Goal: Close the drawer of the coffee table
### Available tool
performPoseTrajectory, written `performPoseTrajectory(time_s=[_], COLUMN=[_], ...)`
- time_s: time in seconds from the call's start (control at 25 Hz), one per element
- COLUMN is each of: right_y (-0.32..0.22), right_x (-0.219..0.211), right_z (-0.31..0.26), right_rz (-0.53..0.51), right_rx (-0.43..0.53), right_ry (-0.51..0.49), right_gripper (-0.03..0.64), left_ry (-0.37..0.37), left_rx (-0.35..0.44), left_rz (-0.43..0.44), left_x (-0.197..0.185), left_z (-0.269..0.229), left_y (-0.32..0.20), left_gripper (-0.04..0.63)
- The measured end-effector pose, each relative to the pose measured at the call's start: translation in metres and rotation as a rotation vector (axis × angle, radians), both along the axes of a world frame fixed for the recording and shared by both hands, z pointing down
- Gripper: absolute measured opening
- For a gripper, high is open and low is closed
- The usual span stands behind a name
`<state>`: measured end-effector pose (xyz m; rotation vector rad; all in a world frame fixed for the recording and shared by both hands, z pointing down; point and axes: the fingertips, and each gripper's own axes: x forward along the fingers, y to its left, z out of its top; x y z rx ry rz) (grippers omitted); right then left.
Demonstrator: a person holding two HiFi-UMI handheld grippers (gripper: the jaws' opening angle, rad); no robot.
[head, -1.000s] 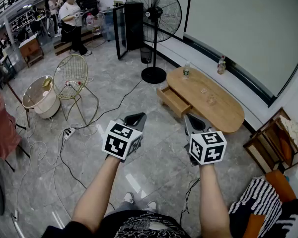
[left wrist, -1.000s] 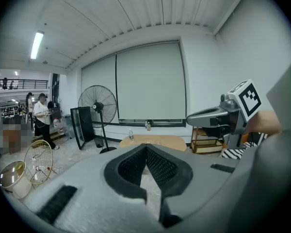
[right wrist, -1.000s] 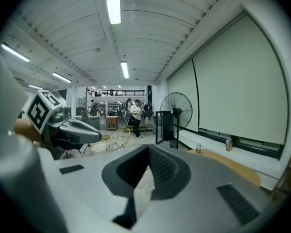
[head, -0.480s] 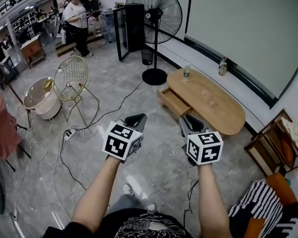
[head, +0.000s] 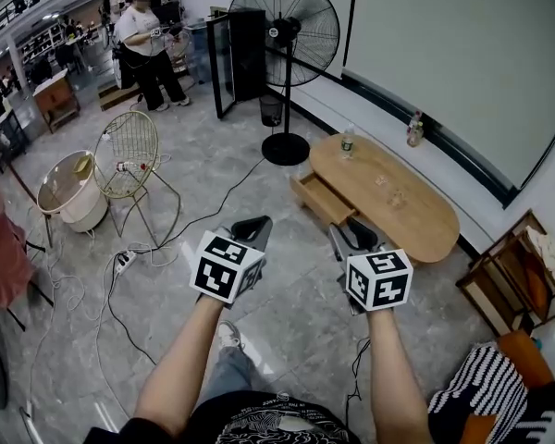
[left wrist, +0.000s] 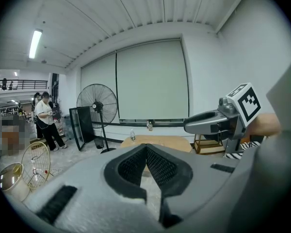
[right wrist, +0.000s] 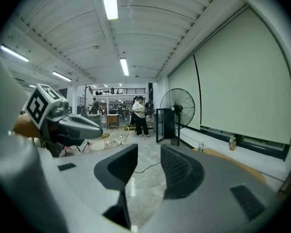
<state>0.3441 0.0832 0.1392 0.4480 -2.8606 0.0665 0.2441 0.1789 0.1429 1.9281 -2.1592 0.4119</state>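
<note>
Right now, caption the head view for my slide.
Approach: left gripper shut, right gripper opening with nothing between its jaws, both held out short of the wooden coffee table's open drawer.

Head camera downward — claw cameras forward

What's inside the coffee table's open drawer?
The drawer shows only its bare wooden bottom; nothing lies in the pulled-out part. Whatever remains under the tabletop is covered.
</note>
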Motion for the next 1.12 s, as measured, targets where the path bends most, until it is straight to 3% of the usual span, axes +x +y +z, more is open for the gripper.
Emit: performPoseTrajectory(time_s=[0.2,0.6,0.92,1.12], right_y=[-0.023,-0.066,-0.093,-0.105], right_x=[-0.046,-0.168,-0.236,-0.254], right_z=[0.004,0.005,-0.002,0.001], right_rz=[0.026,0.145,0.238,0.289], right_rx=[-0.008,-0.031,-0.021,-0.024], right_ry=[0.013,0.026,0.030,0.045], right_gripper=[0.182,0.257,0.303,0.314], left_ry=[0.003,0.017,0.026,0.037], left_rx=[0.001,0.000,0.009,0.011], left_rz=[0.021,0.105,0.178,0.228], left_x=[-0.050,-0.197,-0.277,-0.300], left_z=[0.000,-0.003,-0.007,-0.006], left_y=[-0.023,-0.072,-0.108,-0.129], left_gripper=[0.002,0.002,0.002,0.002])
